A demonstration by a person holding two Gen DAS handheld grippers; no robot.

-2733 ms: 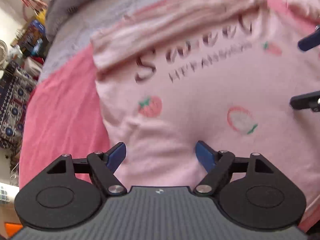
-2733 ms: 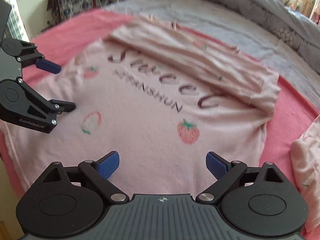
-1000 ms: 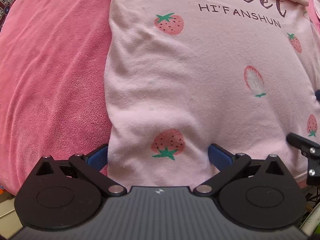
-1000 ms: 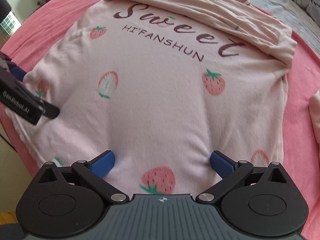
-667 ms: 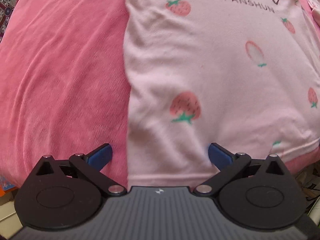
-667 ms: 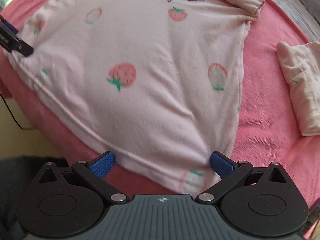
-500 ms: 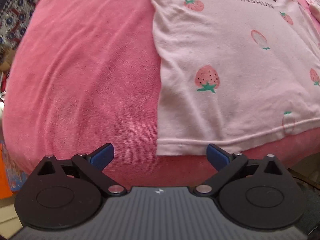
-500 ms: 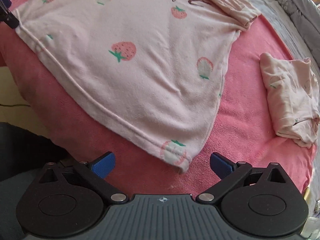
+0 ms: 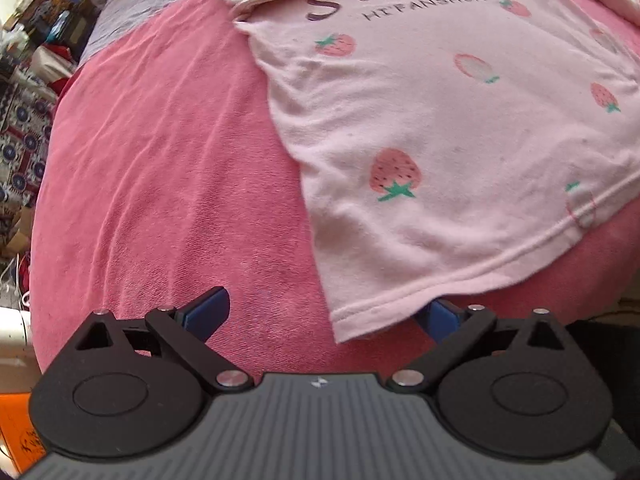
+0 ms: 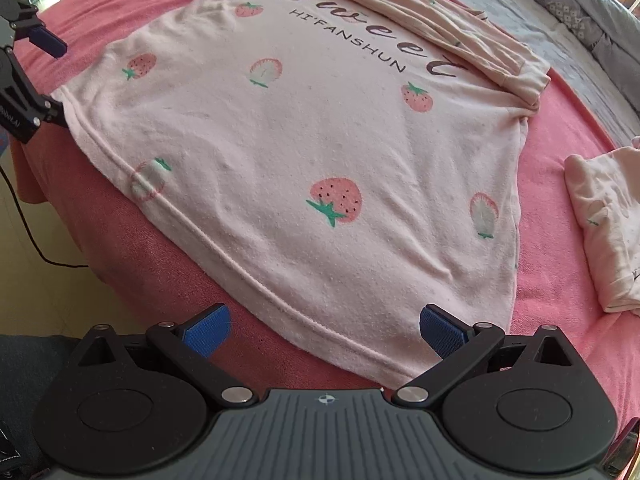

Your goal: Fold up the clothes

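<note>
One pale pink long-sleeved cotton top printed with strawberries lies flat at the near edge of the pink-blanketed bed, its two sleeves folded across the chest. One folded pale pink garment rests toward the bed's right edge. Two tongs, left and right, both spread wide and empty, sit at the two hem corners.

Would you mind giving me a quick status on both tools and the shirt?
Left tool open at the shirt's hem corner, right tool open at the other. Shirt flat on the pink blanket, sleeves folded in. Folded garment lies clear.
</note>
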